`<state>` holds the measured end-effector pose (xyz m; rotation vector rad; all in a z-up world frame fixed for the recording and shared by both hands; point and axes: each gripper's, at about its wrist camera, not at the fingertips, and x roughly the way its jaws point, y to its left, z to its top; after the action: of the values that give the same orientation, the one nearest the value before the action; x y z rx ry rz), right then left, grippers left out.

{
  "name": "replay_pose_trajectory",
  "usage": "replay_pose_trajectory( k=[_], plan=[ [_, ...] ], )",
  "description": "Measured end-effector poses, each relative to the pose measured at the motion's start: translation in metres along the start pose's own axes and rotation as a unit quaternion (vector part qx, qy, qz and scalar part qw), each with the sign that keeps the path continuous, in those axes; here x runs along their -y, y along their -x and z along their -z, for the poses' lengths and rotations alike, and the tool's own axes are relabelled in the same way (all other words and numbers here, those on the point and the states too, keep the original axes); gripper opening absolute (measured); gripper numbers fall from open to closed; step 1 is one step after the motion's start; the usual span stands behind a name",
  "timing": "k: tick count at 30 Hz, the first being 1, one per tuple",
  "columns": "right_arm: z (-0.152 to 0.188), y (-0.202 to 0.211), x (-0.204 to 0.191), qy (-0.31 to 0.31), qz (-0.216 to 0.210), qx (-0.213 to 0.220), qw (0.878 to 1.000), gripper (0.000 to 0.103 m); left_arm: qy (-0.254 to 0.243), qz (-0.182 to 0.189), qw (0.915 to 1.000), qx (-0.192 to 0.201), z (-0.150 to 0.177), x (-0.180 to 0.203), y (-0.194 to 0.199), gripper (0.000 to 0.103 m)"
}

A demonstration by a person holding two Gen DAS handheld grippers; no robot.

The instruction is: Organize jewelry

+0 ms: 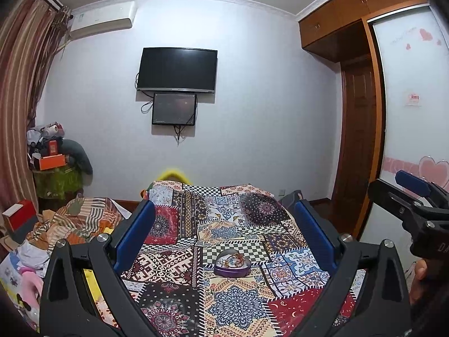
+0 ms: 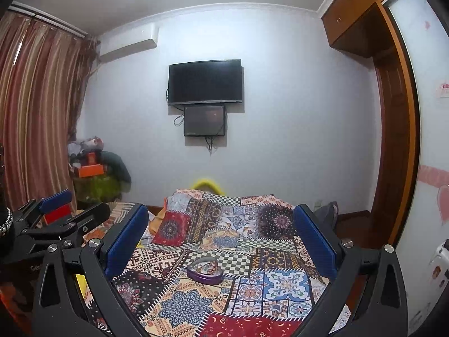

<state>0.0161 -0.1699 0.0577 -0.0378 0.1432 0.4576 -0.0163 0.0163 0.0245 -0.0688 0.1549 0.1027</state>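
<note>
**Heart-shaped box waits ahead of both open tongs**

The purple heart-shaped box point(image 1: 232, 264) sits on the patchwork bedspread point(image 1: 235, 306), its clear lid closed over a small tangle of red and gold jewelry point(image 1: 234, 259); the single pieces are too small to tell apart. From the left gripper point(image 1: 224, 233) the box lies straight ahead and below, a little right of the midline between the blue pads point(image 1: 134, 230). From the right gripper point(image 2: 221, 238) it lies ahead and below too, but left of the midline. So the box rests between the two tools, in front of both, touched by neither.

The box's broad axis runs roughly across both views, with the heart's point seeming to face right; the lens bends things enough that I would not press this.

Both tongs stand wide open and hold nothing. Which is nearer I cannot tell; the box looks much alike in size in each view. Either would have to come forward and down, probably one steadying the base while the other takes the lid.

Behind, a television point(image 1: 176, 70) hangs on the wall, above a smaller screen point(image 1: 174, 109).
</note>
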Motion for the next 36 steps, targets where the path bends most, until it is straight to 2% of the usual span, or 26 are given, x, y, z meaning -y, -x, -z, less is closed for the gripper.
replay_pose_trajectory(
  k=[36],
  plan=[
    [0.004, -0.004, 0.003, -0.005, 0.003, -0.017, 1.000, 0.102, 0.001, 0.015, 0.9997, -0.018, 0.006, -0.001, -0.012, 0.101]
  ],
)
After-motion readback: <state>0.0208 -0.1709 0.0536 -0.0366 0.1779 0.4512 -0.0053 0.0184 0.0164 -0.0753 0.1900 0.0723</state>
